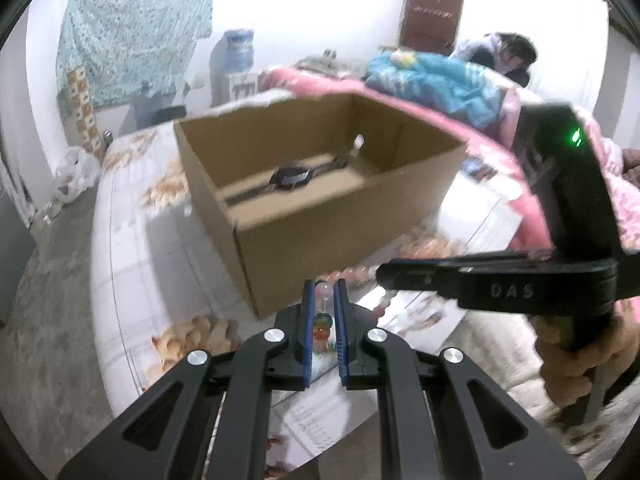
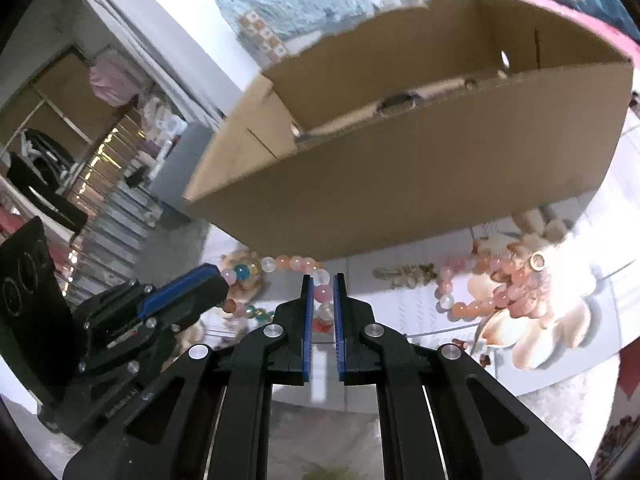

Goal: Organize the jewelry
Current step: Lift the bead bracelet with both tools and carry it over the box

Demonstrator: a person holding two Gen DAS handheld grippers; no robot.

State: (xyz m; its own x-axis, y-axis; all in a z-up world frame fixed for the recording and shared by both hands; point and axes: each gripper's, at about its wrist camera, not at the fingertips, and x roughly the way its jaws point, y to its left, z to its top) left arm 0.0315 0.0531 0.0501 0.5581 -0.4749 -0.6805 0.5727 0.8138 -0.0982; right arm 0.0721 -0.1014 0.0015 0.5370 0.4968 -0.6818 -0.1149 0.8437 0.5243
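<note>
Bracelet [image 2: 280,264] strung between both grippers, in front of the box [image 1: 320,184]: left gripper [image 1: 324,312] clamps one end, right gripper [image 2: 323,296] clamps a pink bead. More bracelets [image 2: 504,284] lie right.

We see white walls [image 1: 320,8], brightly lit. A patterned cloth [image 1: 136,32] hangs on the left, a water dispenser [image 1: 236,56] stands beside it, and a brown door [image 1: 434,10] lies farther right. The floor [image 1: 44,320] is grey. A pink quilt [image 1: 400,92] covers the bed. Shelves [image 2: 116,184] show in the right wrist view.
</note>
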